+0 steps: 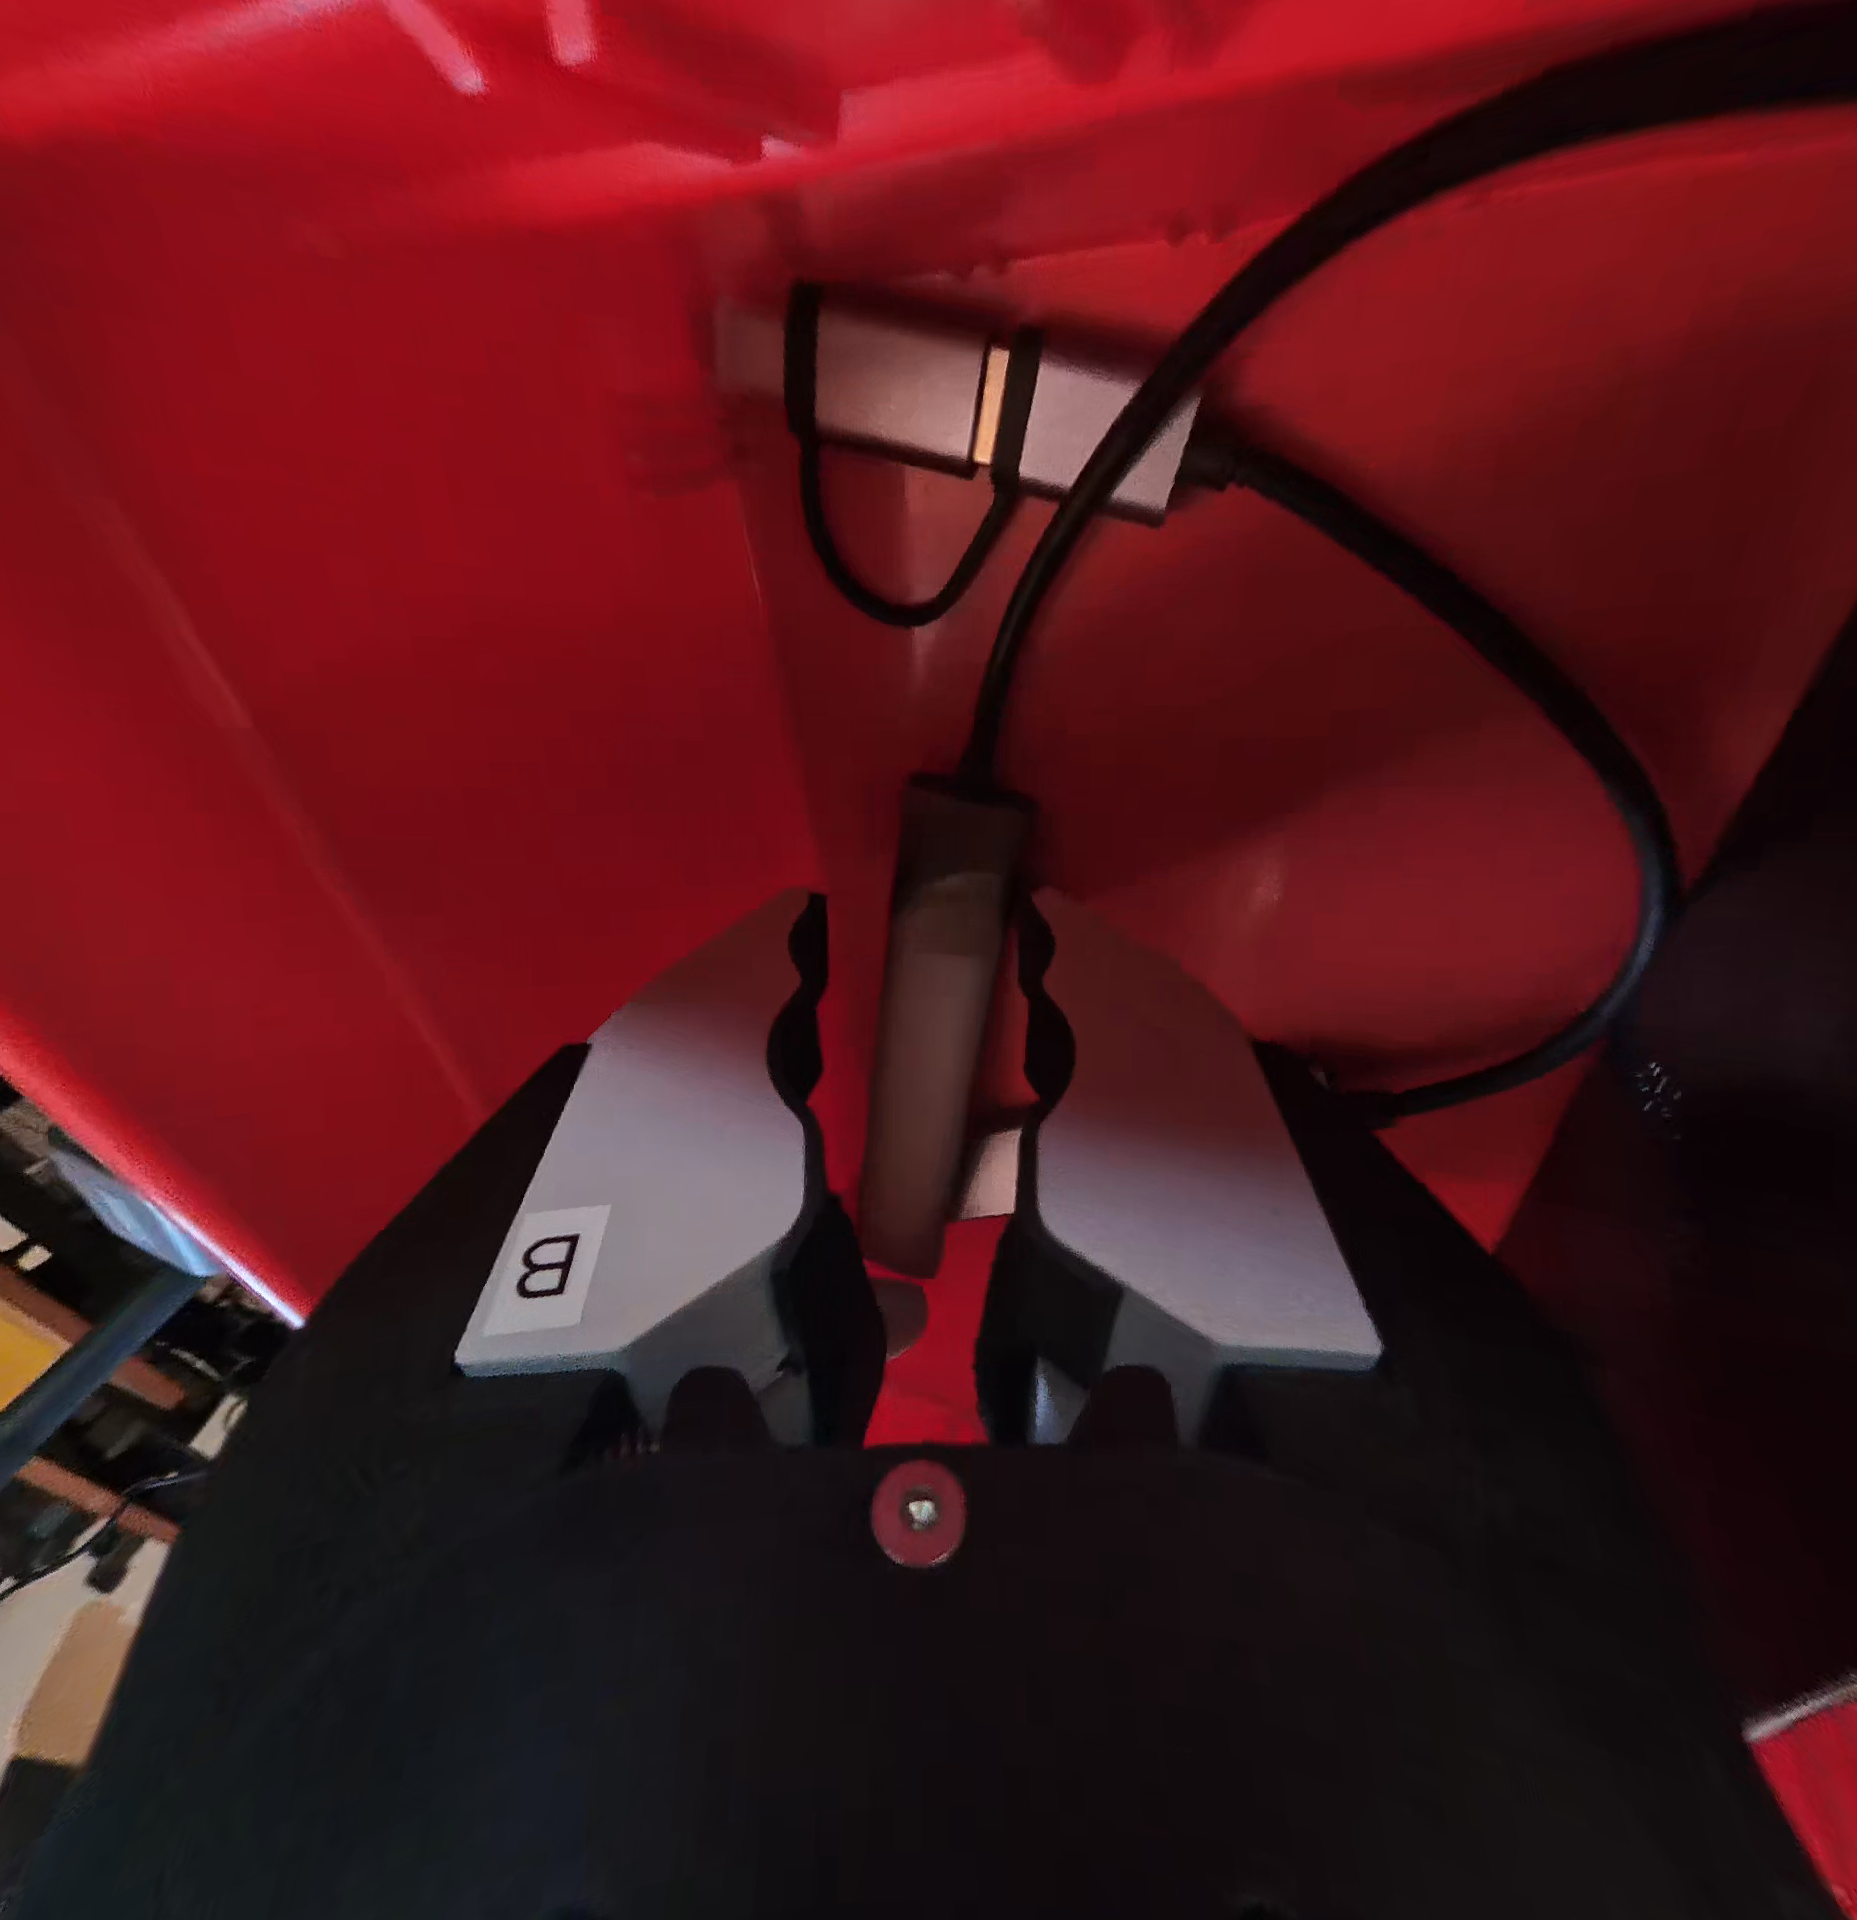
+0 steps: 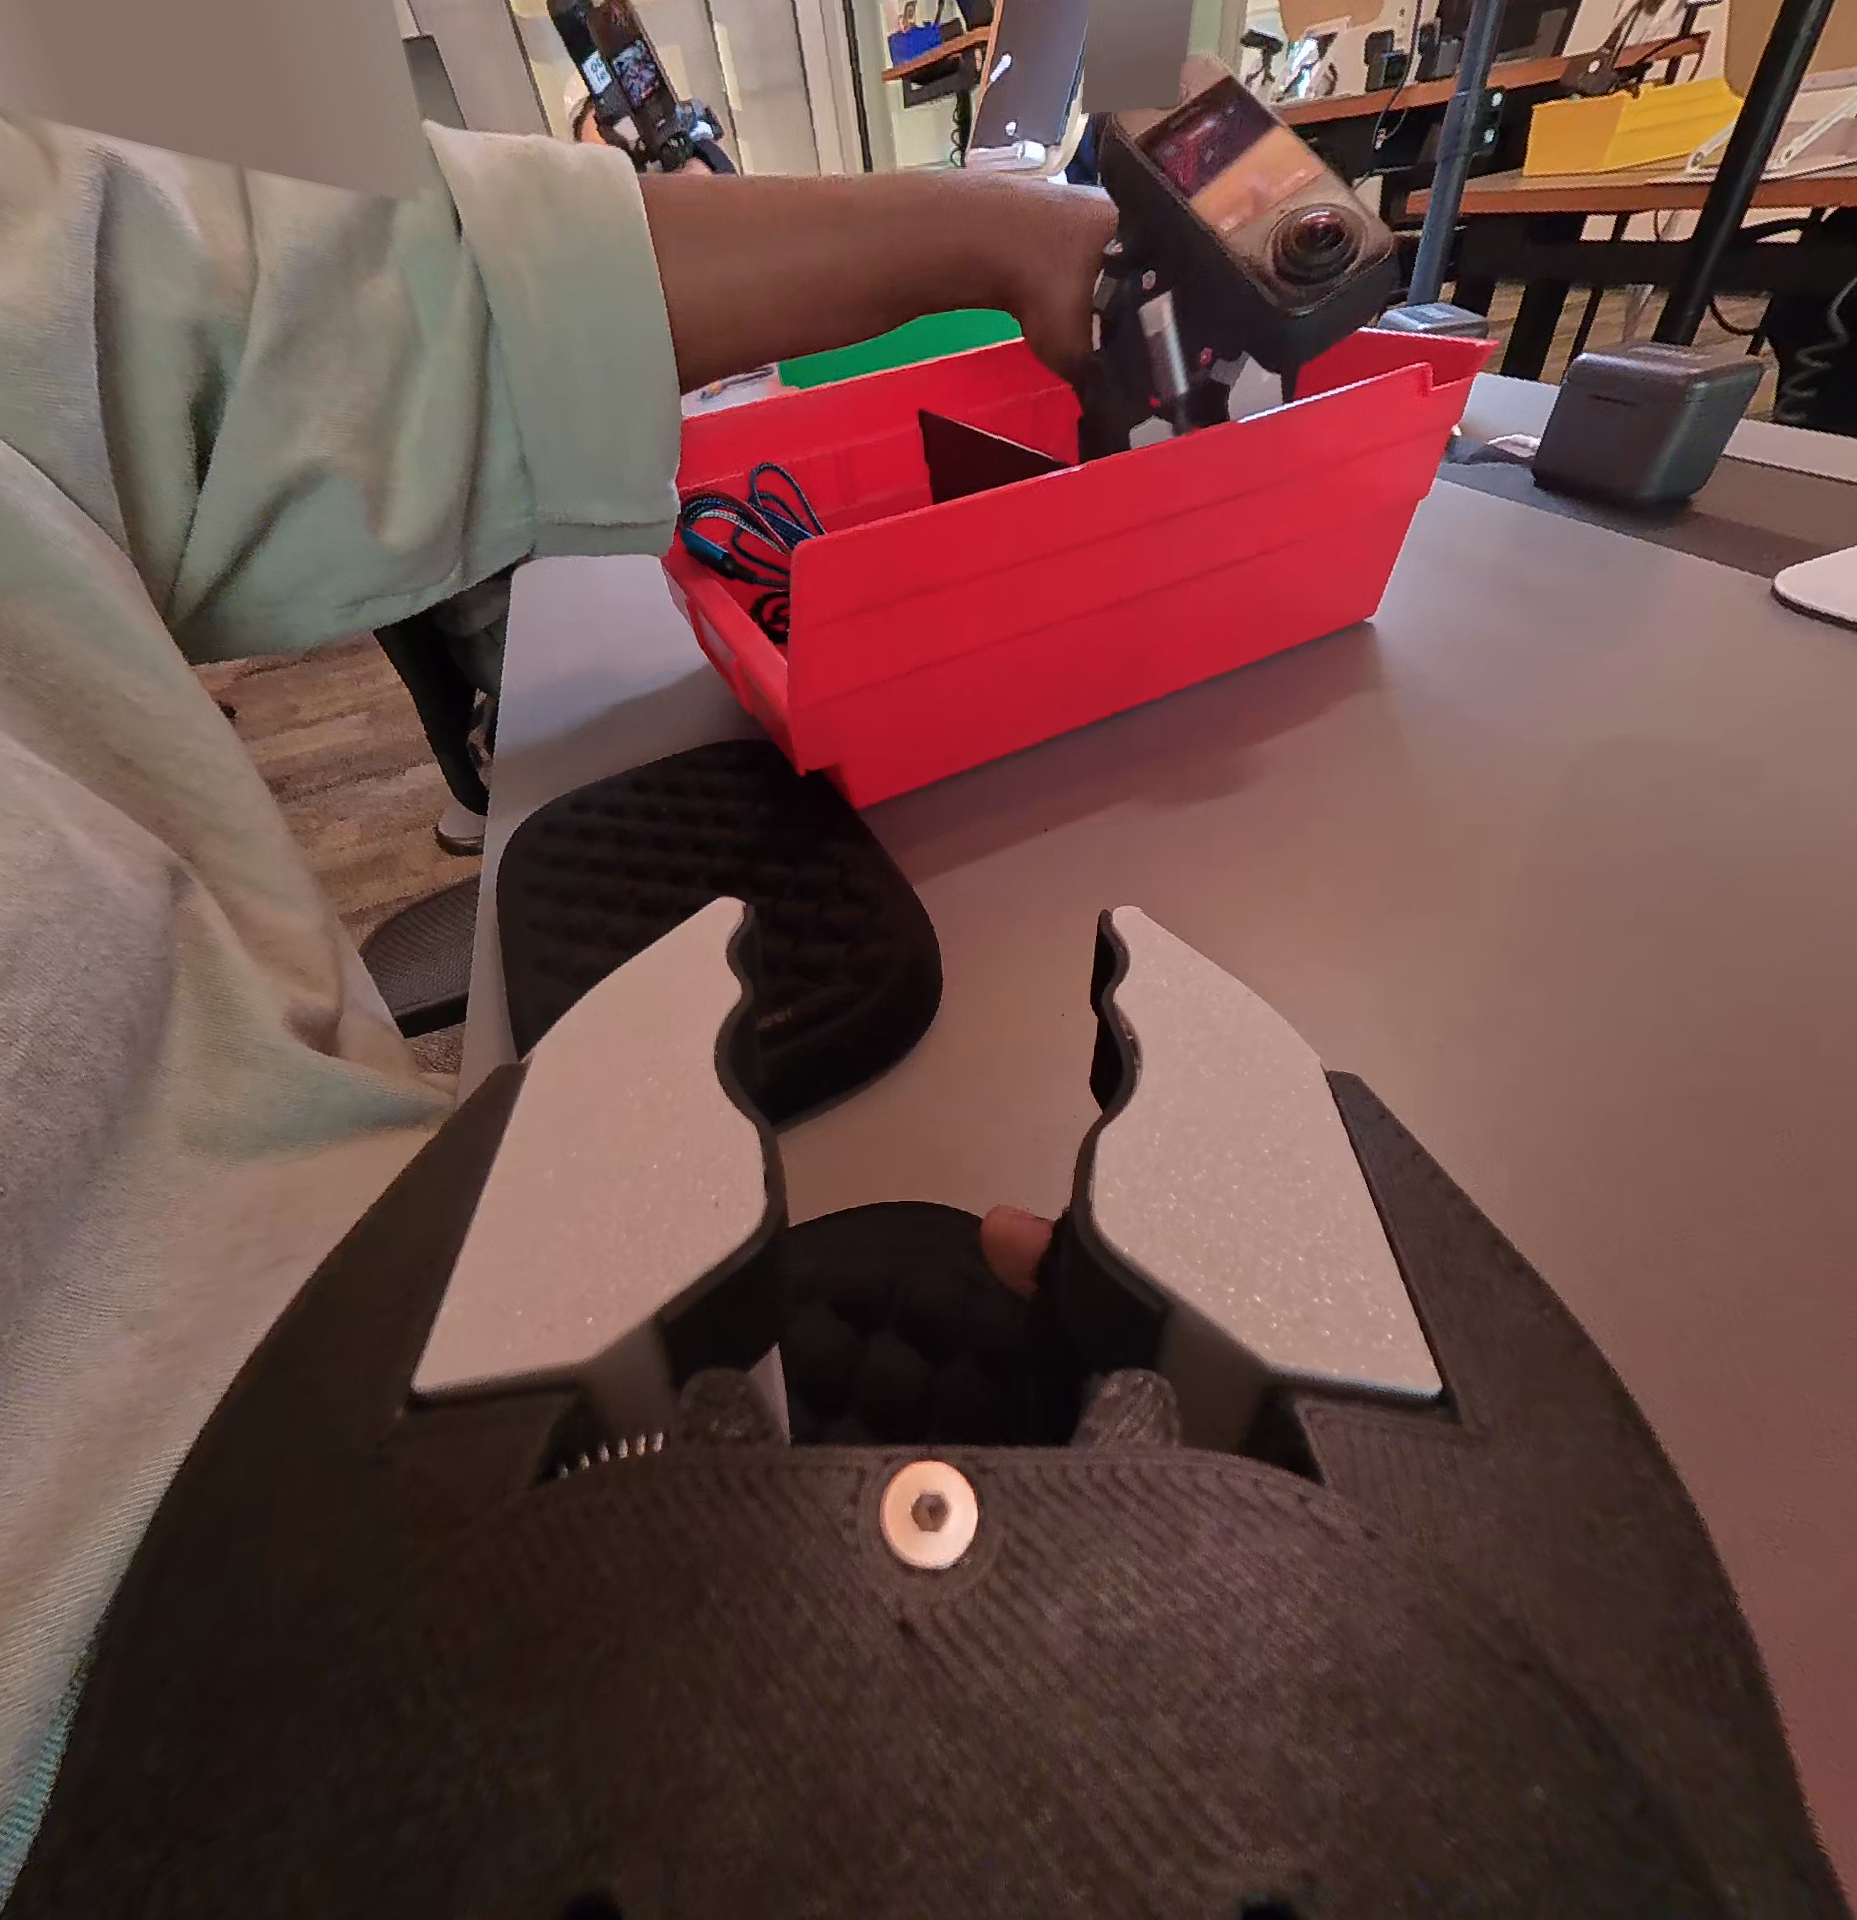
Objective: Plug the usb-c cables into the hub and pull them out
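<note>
Left gripper (image 1: 924, 1049) reaches down inside the red bin (image 2: 1090, 582), fingers set either side of a slim grey hub (image 1: 934, 1029); firm clamping cannot be confirmed. Black cable (image 1: 1100, 468) runs up from the hub's far end. Second grey hub (image 1: 903, 390) lies deeper in the bin. Right gripper (image 2: 919, 997) hovers over the grey table (image 2: 1423, 831), fingers apart, holding nothing.

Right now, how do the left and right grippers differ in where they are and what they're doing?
The left gripper is down inside the red bin, its fingers on either side of the grey hub; the right gripper is outside, above the grey table. The left's jaws are narrow around the hub; the right's are wide and empty. Both have silver fingers on black bodies.
</note>
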### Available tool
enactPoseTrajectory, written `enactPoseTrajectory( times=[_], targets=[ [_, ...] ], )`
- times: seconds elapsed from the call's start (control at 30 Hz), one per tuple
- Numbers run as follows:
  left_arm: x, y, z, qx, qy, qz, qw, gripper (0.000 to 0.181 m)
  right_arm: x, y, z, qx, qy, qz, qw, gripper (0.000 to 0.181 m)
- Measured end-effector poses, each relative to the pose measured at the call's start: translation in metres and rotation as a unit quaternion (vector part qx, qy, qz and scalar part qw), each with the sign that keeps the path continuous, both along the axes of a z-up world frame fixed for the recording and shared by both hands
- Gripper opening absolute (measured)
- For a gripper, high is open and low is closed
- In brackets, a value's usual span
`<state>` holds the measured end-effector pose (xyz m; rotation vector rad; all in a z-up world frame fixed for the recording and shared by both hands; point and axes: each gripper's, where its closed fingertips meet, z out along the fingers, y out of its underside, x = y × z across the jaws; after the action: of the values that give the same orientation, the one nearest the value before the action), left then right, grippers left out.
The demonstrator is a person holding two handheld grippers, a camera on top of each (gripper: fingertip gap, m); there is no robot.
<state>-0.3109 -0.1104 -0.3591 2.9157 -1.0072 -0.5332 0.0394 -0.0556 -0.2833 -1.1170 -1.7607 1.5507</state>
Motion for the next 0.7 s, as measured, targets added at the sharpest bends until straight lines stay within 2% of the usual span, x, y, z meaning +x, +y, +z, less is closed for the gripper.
enactPoseTrajectory(
  times=[0.13,0.23,0.4,0.47,0.57,0.63,0.7],
  targets=[
    [0.002,-0.009,-0.003,-0.043,-0.028,0.009,0.999,0.023,-0.001,0.002,0.000,-0.010,-0.005,-0.005,1.000,0.060],
    [0.002,-0.010,-0.004,-0.055,-0.040,-0.008,0.998,0.021,0.000,0.003,0.001,-0.013,-0.001,-0.008,1.000,0.059],
    [-0.003,-0.009,0.015,-0.006,0.032,-0.010,0.999,0.021,-0.001,0.005,0.001,-0.025,-0.007,-0.010,1.000,0.059],
    [-0.006,-0.007,0.037,0.048,0.067,-0.004,0.997,0.021,-0.001,0.006,0.001,-0.030,-0.009,-0.010,0.999,0.059],
    [-0.012,-0.006,0.086,0.149,0.136,0.016,0.979,0.021,-0.001,0.007,0.003,-0.032,-0.003,-0.012,0.999,0.058],
    [-0.008,-0.005,0.128,0.226,0.203,0.016,0.953,0.021,0.000,0.007,0.004,-0.032,0.001,-0.012,0.999,0.058],
    [0.009,-0.005,0.173,0.310,0.273,0.003,0.911,0.020,0.000,0.006,0.004,-0.031,0.002,-0.012,0.999,0.058]
  ],
)
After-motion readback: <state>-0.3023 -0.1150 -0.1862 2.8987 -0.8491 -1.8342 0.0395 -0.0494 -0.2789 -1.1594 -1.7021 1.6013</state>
